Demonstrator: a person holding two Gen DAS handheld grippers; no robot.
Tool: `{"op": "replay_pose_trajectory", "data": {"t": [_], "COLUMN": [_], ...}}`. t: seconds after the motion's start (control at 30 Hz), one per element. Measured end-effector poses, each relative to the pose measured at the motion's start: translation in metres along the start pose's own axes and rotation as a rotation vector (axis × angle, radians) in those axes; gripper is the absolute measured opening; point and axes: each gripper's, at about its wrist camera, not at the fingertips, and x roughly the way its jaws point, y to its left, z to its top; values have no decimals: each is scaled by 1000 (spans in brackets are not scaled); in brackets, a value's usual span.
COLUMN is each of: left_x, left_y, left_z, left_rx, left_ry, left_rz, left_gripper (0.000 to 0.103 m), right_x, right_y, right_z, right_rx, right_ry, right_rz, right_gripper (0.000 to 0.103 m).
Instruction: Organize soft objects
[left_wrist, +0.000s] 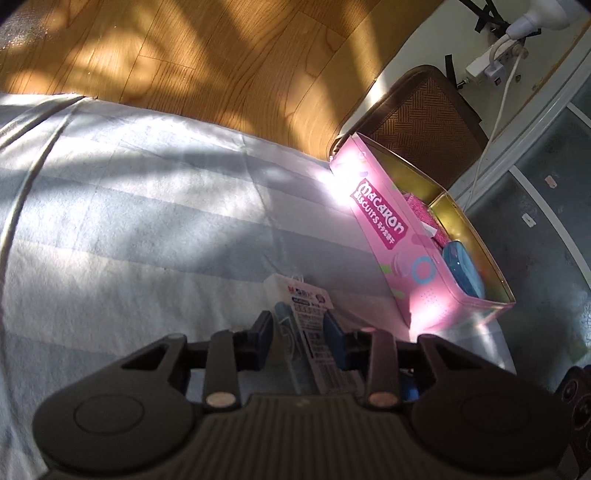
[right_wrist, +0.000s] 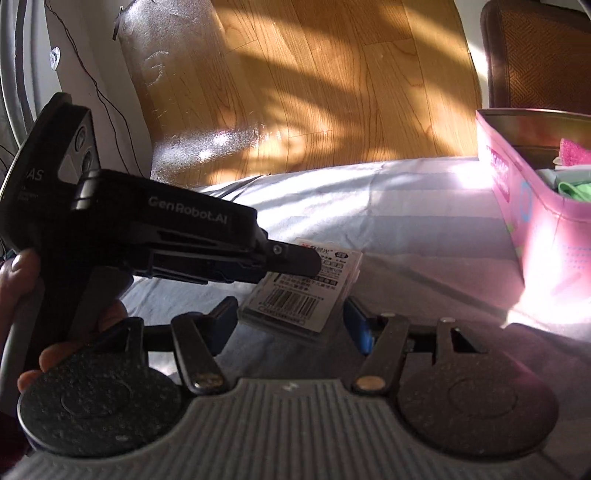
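Bed (left_wrist: 155, 192) under pale striped sheet, sun-streaked; wood floor (left_wrist: 221, 55) beyond. Pink biscuit tin (left_wrist: 417, 254) at the bed's far edge, open. Flat clear packet (right_wrist: 299, 291) lies on the sheet, long axis running away from me. My left fingers (left_wrist: 297, 330) stand narrow, clamped on its sides. My right fingers (right_wrist: 291, 325) stand wide, astride its near end, pads clear.

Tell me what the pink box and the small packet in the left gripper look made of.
Pink box: probably metal tin, since its inner walls shine a reflective gold under the printed pink outside; coated card is possible.
Packet: looks like clear glossy plastic over a printed paper label with a barcode; its edges catch the light. Its contents can't be made out.
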Motion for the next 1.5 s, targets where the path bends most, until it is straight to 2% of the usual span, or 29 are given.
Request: {"op": "replay_pose_trajectory", "data": {"t": [0.1,0.27,0.37,0.5,0.6,0.67,0.7,0.77,0.83,0.93,0.97,1.13,1.2,1.33,1.37,1.4,1.43,1.5], "left_x": [-2,17,54,111,152,179,192,204,202,190,185,151,133,96,87,77,68,49], "left_y": [-39,-120,-168,-207,-221,-226,-225,-217,-206,-199,-198,-198,-198,-191,-190,-188,-185,-179], "left_z": [18,50,63,72,79,85,88,92,91,84,82,75,67,47,41,32,25,9], "left_rx": [88,237,306,341,362,378,376,352,337,388,393,403,411,436,441,445,446,446], "left_ry": [-35,-70,-53,-17,-11,-17,-20,-5,-2,-45,-57,-112,-144,-201,-213,-229,-244,-271], "left_rz": [-14,-69,-99,-106,-70,2,66,136,144,207,214,251,276,316,325,336,344,365], "left_gripper": [30,30,30,30,31,34,34,34,34,34,39,41,50,60,69,82,86,99], "right_x": [-22,-61,-80,-83,-62,-41,-32,-27,-34,-47,-51,-71,-83,-113,-118,-124,-129,-136], "right_y": [-12,-44,-87,-145,-177,-188,-192,-201,-202,-193,-189,-167,-159,-133,-126,-120,-113,-100], "right_z": [13,37,51,65,79,90,94,94,87,79,76,66,61,46,42,38,33,24], "right_rx": [-27,-105,-59,7,50,49,53,79,107,93,81,17,9,19,26,38,53,97], "right_ry": [-96,-247,-271,-242,-200,-166,-152,-153,-197,-264,-273,-296,-320,-374,-383,-388,-391,-388], "right_rz": [-41,-173,-222,-282,-322,-360,-381,-394,-350,-347,-349,-349,-350,-350,-352,-353,-354,-360], "right_gripper": [65,65,65,65,66,66,66,66,66,66,66,66,66,66,67,69,70,82]}}
